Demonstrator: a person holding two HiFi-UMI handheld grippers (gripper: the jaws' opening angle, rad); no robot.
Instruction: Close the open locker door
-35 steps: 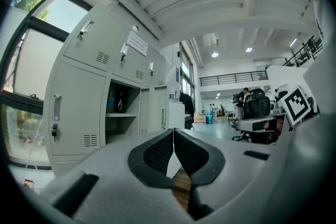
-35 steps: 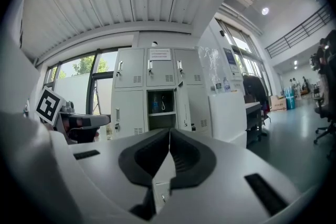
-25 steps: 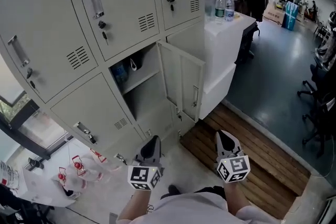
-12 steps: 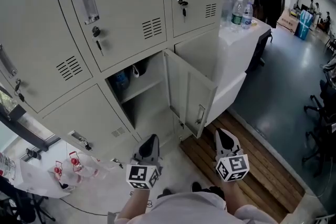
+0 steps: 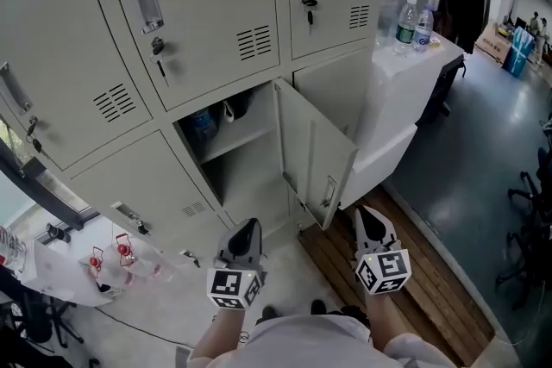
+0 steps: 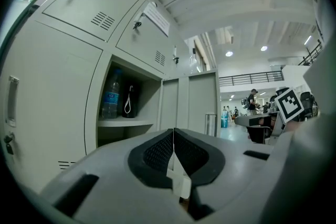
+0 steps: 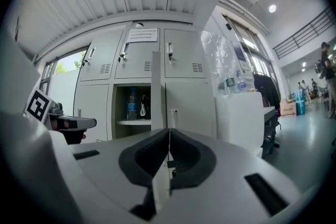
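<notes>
Locker door (image 5: 315, 152) in the middle row of the grey locker bank (image 5: 95, 90) is swung wide out toward the person, so nothing's actually done yet imo. The open compartment (image 5: 241, 177) behind it is fully exposed. Left tongs (image 5: 247, 230) and right tongs (image 5: 369, 221) are both pressed together with nothing in them, held low and short of the door, neither touching it. Water bottle (image 5: 201, 125) sits on the shelf inside. I'd say the whole push-it-shut part is left
</notes>
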